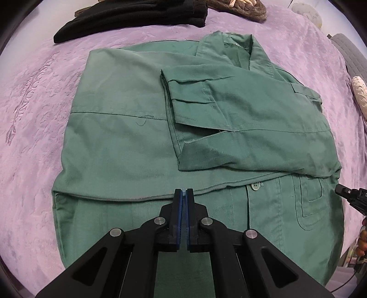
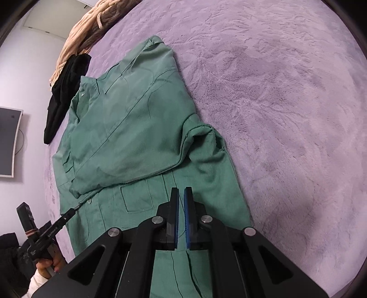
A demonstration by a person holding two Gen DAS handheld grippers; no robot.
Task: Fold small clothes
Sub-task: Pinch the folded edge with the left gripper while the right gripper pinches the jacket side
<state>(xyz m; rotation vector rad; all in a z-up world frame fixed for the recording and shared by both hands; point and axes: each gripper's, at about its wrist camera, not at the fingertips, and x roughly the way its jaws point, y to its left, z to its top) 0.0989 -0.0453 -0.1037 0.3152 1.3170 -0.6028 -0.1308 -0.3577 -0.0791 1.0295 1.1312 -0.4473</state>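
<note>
Green cotton work shirt (image 1: 142, 146): lay partly folded near the middle of the lilac plush bedspread (image 1: 34, 142), collar at the far end, both sleeves folded in across the body, a button and a stitched chest pocket showing below the folded sleeve.
Shirt hem fold: ran crosswise over the shirt, right at the tips of the left gripper.
Left gripper (image 1: 183, 192): black arms with blue pads, pressed together at the shirt's fold edge; cloth between the pads could not be told from the left wrist view.
Left gripper from the right wrist view (image 2: 76, 207): tip met the shirt beside the green button, held in a hand at the shirt's near-left corner.
Right gripper (image 2: 181, 191): hovered over the shirt's lower right part, just beside the chest pocket, pads parted by a narrow gap, nothing between them.
Right gripper from the left wrist view (image 1: 344, 191): only the black tip showed, at the shirt's right edge.
Black folded garment (image 1: 128, 20): lay on the bedspread beyond the shirt's collar end, apart from the shirt.
Brown and cream knitted blanket (image 2: 91, 29): bunched beyond the black garment, farther from the shirt.
Bed: carried the shirt, well covered by the lilac bedspread.
</note>
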